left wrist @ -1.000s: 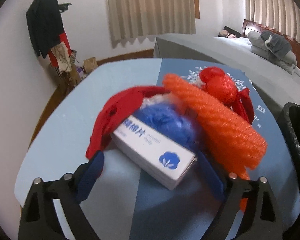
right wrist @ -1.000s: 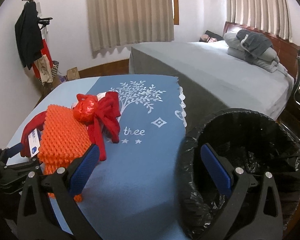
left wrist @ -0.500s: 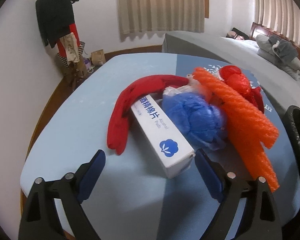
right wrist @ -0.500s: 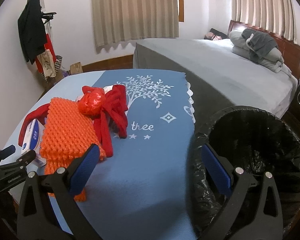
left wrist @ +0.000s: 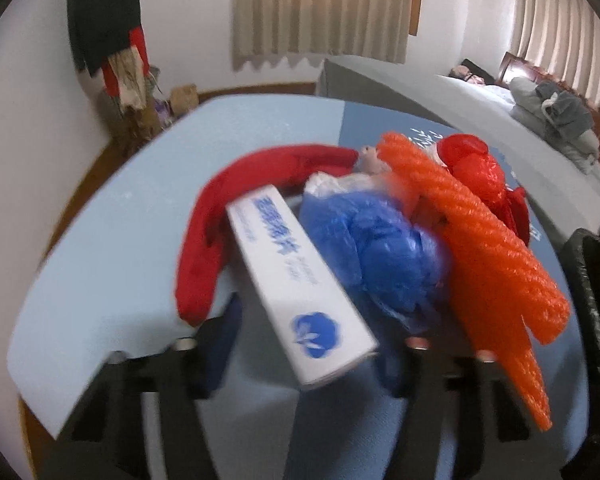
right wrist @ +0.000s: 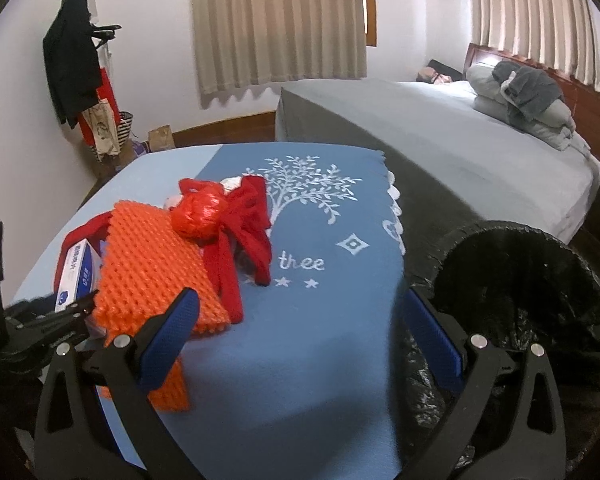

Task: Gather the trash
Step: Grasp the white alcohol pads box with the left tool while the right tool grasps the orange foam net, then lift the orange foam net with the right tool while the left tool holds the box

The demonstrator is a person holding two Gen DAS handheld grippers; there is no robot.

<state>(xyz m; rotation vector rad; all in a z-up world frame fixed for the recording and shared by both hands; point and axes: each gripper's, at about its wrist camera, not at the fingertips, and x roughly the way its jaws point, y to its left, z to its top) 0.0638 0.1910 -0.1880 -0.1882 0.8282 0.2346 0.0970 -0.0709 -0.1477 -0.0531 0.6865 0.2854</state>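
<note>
A white box with blue print [left wrist: 300, 280] lies on the blue tablecloth [left wrist: 112, 260], and its near end sits between the jaws of my left gripper [left wrist: 308, 344]. Those jaws are closing, with a gap still showing on the box's left side; the picture is blurred. Beside the box lie a crumpled blue bag [left wrist: 372, 252], orange foam netting [left wrist: 492, 256], a red strap [left wrist: 204, 240] and a red bag ball [left wrist: 472, 164]. My right gripper [right wrist: 300, 304] hangs open and holds nothing, between the orange netting [right wrist: 148, 264] and the bin [right wrist: 520, 300].
The bin, lined with a black bag [left wrist: 596, 300], stands at the table's right edge. A grey bed [right wrist: 460, 148] with folded bedding lies behind. A coat stand [right wrist: 76, 72] with bags at its foot is in the far left corner.
My left gripper moved forward over the white box and its jaws came in from wide to either side of the box's end. The right gripper barely moved.
</note>
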